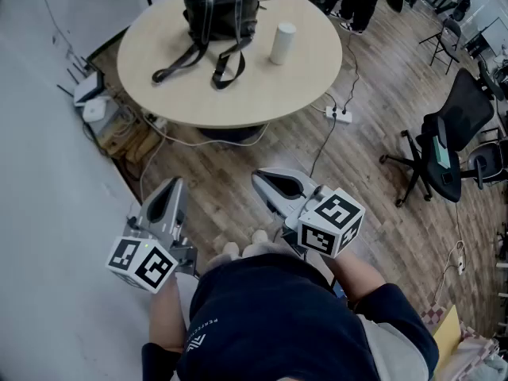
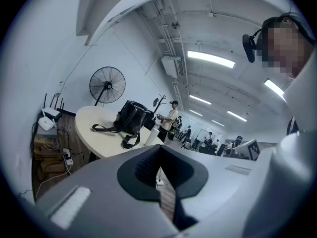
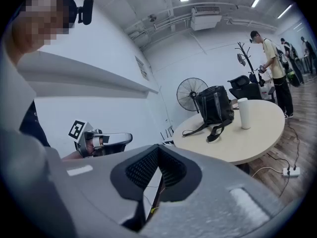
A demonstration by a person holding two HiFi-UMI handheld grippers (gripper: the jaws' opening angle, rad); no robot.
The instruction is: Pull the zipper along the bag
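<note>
Stage: the task is not yet starting; neither of the 2 grippers is touching the bag.
Bag: a black bag is standing upright on the far part of a round table, with its 2 straps trailing toward the near edge.
Zipper: it is too small to make out in any view, so I cannot tell whether it is open or closed.
Left gripper: the left gripper is hovering over the wooden floor, short of the table, with its jaws together and nothing between them.
Right gripper: the right gripper is hanging just beside the left one at a similar height, with its jaws fully together and holding nothing.
Aim: both grippers are pointing roughly level toward the table, and the bag is showing ahead in both gripper views.
Other items: a white cup is standing near the bag on its right; a power strip is lying on the floor under the table's edge.
Done: 0 steps, as far as the pictures show.
Remaining, by judgement: closing the gap to the table, opening the jaws, steadying the bag with 1 gripper, pinching the zipper pull with the other, then drawing it along.
Risk, by judgement: the soft bag may be sliding or tipping if it is not being held.
</note>
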